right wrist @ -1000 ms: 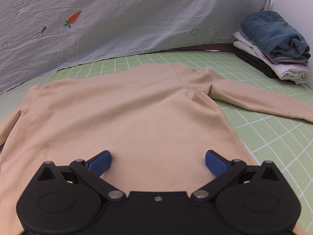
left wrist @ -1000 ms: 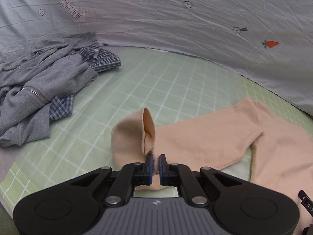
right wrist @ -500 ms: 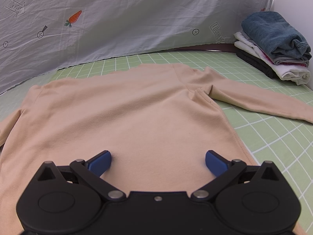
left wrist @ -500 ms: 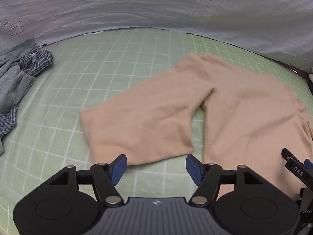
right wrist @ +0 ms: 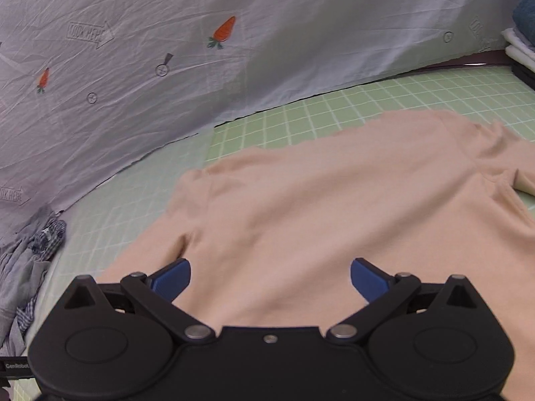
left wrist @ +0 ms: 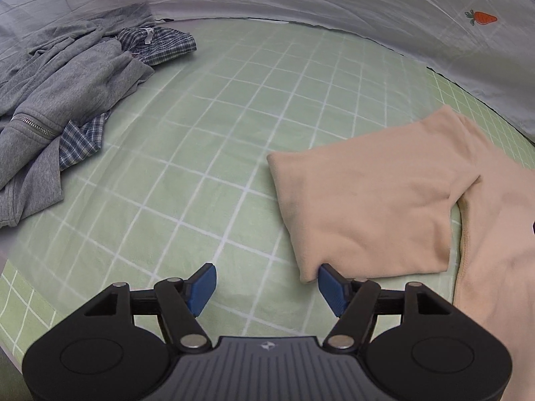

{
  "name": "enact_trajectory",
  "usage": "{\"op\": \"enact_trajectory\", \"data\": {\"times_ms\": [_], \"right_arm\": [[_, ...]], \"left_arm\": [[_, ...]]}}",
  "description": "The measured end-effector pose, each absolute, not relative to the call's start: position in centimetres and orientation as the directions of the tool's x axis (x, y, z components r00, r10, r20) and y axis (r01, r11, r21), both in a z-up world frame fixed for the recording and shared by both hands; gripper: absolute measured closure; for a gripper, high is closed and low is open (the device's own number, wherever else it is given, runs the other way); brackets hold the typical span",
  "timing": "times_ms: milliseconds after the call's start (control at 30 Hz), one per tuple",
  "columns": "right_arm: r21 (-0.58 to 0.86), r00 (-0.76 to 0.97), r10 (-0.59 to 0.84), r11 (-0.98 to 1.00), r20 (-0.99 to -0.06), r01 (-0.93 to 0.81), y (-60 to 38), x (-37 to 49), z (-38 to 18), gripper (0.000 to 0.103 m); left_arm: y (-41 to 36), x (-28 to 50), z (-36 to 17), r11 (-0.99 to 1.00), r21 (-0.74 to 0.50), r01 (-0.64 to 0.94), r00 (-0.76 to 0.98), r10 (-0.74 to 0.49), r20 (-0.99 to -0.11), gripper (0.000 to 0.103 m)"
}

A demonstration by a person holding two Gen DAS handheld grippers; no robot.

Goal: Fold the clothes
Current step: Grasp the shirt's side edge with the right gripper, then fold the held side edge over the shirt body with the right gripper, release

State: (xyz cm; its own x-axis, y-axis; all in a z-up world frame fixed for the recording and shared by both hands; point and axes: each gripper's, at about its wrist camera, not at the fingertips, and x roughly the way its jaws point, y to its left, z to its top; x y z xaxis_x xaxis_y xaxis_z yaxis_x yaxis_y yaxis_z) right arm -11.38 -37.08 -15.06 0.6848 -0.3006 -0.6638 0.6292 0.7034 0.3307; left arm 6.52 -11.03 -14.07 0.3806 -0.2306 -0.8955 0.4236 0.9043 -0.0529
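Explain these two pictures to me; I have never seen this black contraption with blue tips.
Each picture comes from a camera mounted on a hand-held gripper that a person carries, looking forward along its two blue-tipped fingers. The left hand-held gripper is open above a green grid mat, its right tip at the corner of a folded peach sleeve. A pile of grey and plaid clothes lies to the left. The right hand-held gripper is open over the peach top. Nothing is held.

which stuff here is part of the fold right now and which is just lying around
In the job: peach top, its folded sleeve, left gripper, right gripper.

Lying about: grey hoodie, plaid shirt, folded stack, carrot-print sheet.
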Motion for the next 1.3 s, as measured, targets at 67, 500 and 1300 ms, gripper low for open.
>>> {"op": "enact_trajectory", "data": {"times_ms": [67, 500, 1300], "right_arm": [[0.348, 0.713, -0.241, 0.743, -0.658, 0.572, -35.6, -9.4, -15.1, 0.003], [0.485, 0.726, 0.024, 0.759, -0.688, 0.435, -31.5, -3.3, -17.8, 0.067], [0.556, 0.815, -0.068, 0.698, -0.575, 0.450, -33.7, -10.0, -14.1, 0.101]], "left_arm": [[-11.3, 6.9, -14.2, 0.896, -0.043, 0.441, 0.383, -0.232, -0.894, 0.035], [-12.3, 8.9, -15.3, 0.859, -0.047, 0.510, 0.354, -0.260, -0.899, 0.029], [-16.6, 6.1, -11.3, 0.822, 0.039, 0.568, 0.484, -0.295, -0.824, 0.023]]}}
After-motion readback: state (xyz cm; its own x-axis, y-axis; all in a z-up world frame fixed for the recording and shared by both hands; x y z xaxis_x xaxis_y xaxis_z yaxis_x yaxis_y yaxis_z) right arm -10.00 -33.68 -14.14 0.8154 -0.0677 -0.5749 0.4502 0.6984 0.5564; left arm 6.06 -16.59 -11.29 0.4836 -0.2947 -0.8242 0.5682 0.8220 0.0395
